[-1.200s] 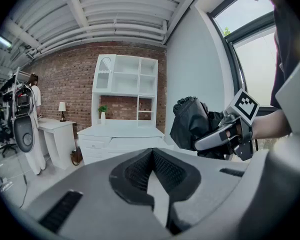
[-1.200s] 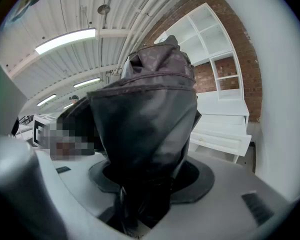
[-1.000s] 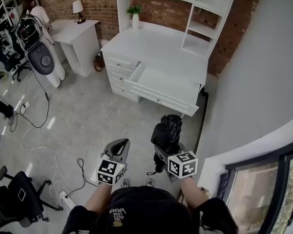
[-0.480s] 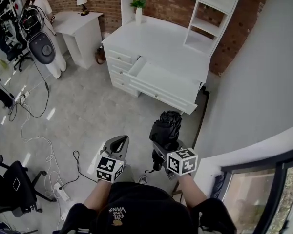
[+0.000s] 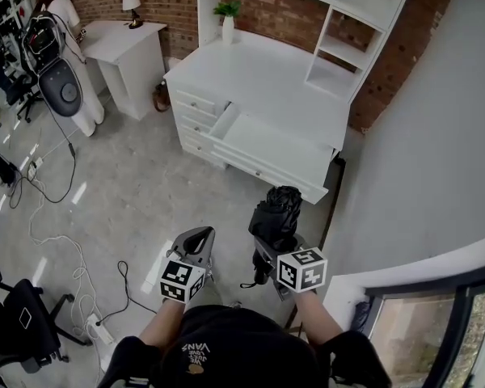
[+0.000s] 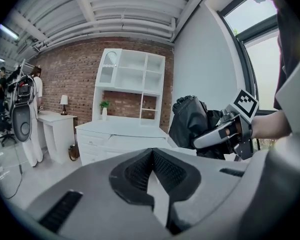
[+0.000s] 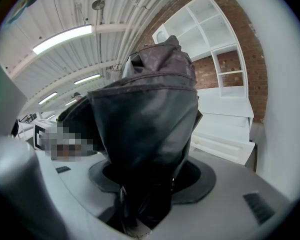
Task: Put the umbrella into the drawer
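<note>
A folded black umbrella [image 5: 276, 210] stands upright in my right gripper [image 5: 272, 245], which is shut on its lower part. In the right gripper view the umbrella [image 7: 145, 114] fills the middle and hides the jaws. My left gripper [image 5: 200, 234] hangs beside it on the left, shut and holding nothing; its tips [image 6: 152, 151] meet. The left gripper view also shows the umbrella [image 6: 189, 120] and the right gripper [image 6: 217, 134]. Ahead, across bare floor, the white desk [image 5: 250, 67] has its wide drawer [image 5: 267, 140] pulled open.
A hutch with shelves [image 5: 347, 31] and a potted plant [image 5: 229, 18] sit on the desk. A small white table with a lamp [image 5: 121, 39] stands at left. Cables [image 5: 56, 241] and a black chair [image 5: 12, 338] lie left; a grey wall [image 5: 420, 160] runs right.
The person has stepped toward the desk, carrying both grippers forward. The umbrella stays gripped in the right gripper; the left stays shut.
</note>
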The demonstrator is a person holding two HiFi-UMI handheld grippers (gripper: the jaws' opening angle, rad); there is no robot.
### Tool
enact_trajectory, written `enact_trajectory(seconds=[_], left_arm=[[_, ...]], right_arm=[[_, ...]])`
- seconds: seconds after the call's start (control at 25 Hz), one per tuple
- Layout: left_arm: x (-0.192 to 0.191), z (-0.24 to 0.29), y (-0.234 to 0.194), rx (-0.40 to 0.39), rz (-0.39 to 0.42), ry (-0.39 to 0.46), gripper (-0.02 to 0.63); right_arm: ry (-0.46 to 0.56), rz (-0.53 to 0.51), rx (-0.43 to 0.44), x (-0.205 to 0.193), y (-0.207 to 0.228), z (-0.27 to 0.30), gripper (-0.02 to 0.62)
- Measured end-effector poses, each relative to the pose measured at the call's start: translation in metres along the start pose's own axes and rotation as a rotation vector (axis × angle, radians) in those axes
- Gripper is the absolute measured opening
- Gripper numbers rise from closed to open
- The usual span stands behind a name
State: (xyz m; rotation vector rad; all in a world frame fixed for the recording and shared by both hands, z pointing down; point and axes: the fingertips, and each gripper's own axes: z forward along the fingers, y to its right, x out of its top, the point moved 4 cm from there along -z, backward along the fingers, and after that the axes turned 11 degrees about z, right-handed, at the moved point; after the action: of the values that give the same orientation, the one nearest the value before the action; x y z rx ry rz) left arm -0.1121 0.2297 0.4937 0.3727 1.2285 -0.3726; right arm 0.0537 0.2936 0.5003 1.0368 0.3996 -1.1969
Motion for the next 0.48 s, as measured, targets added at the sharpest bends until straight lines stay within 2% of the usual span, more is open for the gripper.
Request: enact_trajectory(seconds=[0.48], left_arm=[[0.021, 0.083, -0.125, -0.061, 0.008, 0.019, 0.006]], right_arm=[[0.009, 0.015, -0.086, 0.089, 0.02, 0.107, 0.238]])
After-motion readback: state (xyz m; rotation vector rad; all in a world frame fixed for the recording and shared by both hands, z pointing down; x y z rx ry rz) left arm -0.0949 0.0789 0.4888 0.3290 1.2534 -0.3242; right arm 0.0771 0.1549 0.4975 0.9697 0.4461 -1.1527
